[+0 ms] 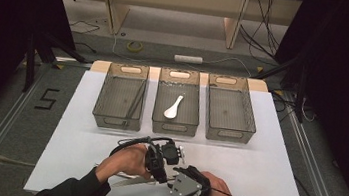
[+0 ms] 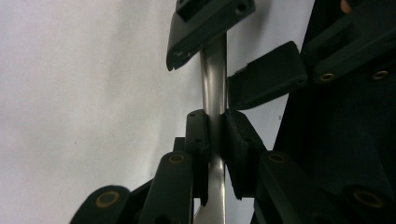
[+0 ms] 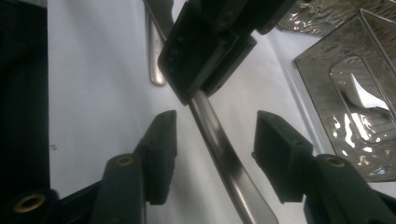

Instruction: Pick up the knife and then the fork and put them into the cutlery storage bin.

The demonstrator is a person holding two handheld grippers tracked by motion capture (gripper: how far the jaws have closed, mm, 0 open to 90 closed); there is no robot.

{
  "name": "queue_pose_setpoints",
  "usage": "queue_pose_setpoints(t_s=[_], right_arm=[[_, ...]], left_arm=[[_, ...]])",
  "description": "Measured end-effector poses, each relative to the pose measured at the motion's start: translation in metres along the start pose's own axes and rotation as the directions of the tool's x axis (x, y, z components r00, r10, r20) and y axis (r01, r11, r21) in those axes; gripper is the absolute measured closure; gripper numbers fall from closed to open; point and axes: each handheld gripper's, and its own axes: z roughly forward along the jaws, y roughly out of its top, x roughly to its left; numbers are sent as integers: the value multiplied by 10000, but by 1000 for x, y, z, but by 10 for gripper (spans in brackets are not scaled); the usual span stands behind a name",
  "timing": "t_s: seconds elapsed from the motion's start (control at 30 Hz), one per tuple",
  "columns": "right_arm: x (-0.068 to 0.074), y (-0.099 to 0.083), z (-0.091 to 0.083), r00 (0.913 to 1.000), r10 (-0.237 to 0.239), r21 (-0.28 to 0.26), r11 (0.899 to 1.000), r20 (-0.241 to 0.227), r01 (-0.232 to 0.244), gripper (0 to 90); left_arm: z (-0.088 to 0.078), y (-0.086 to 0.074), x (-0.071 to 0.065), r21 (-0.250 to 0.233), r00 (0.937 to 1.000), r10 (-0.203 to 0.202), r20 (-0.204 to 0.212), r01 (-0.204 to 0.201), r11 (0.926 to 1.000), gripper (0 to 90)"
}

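- Left gripper view sits closest to the work: the left gripper (image 2: 215,135) has its jaws pressed together on the handle of a metal utensil (image 2: 214,79), so that side is clamped on the metal.
- Farther up the same handle, the right gripper (image 2: 223,63) shows with its jaws apart on either side of the stem, not yet touching it.
- Right gripper view agrees: the right gripper (image 3: 212,140) stands open, the utensil (image 3: 224,158) running up between its pads, nearer neither one clearly, while the left gripper (image 3: 205,51) pinches the stem just beyond.
- A second piece of cutlery (image 3: 156,56) lies on the white table (image 3: 93,93) beside it; keep the pads clear of it.
- My reading is a hand-over or a two-handed regrip. To do it well, centre the stem between the open pads, close squarely across its flat, and release the left clamp only once the right one bites; a smooth, narrow, curved handle will likely twist or slip if pinched off-centre.
- High view places both hands at the near edge of the table, the left gripper (image 1: 157,159) and right gripper (image 1: 180,179) close together, with the utensil (image 1: 127,182) pointing left.
- Beyond stand three bins: the left bin (image 1: 120,96) holds thin dark sticks, perhaps chopsticks, the middle bin (image 1: 178,103) a white spoon (image 1: 173,107), the right bin (image 1: 230,110) looks empty.
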Motion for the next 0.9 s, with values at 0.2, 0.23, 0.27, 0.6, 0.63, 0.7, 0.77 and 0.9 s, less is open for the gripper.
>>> queue_pose_setpoints(t_s=[0.2, 0.23, 0.27, 0.6, 0.63, 0.7, 0.77, 0.9], right_arm=[[3, 0, 1, 9992, -386, 210, 9990, 126, 383, 584], [4, 0, 1, 9986, -510, 191, 9985, 162, 507, 618], [4, 0, 0, 9972, -739, 272, 9969, 129, 735, 632], [8, 0, 0, 9901, -1389, 419, 9896, 221, 1379, 743], [9, 1, 0, 9871, -1573, 455, 9867, 288, 1559, 749], [10, 1, 0, 9817, -1887, 511, 9810, 271, 1872, 765], [10, 0, 0, 9635, -2668, 706, 9617, 215, 2648, 789], [12, 0, -1, 9516, -3066, 727, 9498, 205, 3044, 817]], left_arm=[[-2, 5, -4, 64, 9997, 223, 49, -224, 9997, 797], [-2, 6, -5, 91, 9996, 276, 51, -277, 9996, 797], [-2, 6, -5, 104, 9996, 278, 55, -278, 9996, 797], [-1, 10, -6, 200, 9993, 359, 125, -361, 9991, 797], [0, 10, -6, 224, 9992, 371, 140, -374, 9990, 797], [1, 11, -7, 297, 9991, 378, 190, -383, 9988, 796], [2, 11, -7, 275, 9990, 410, 203, -415, 9988, 795], [2, 12, -8, 302, 9985, 483, 259, -491, 9983, 794]])
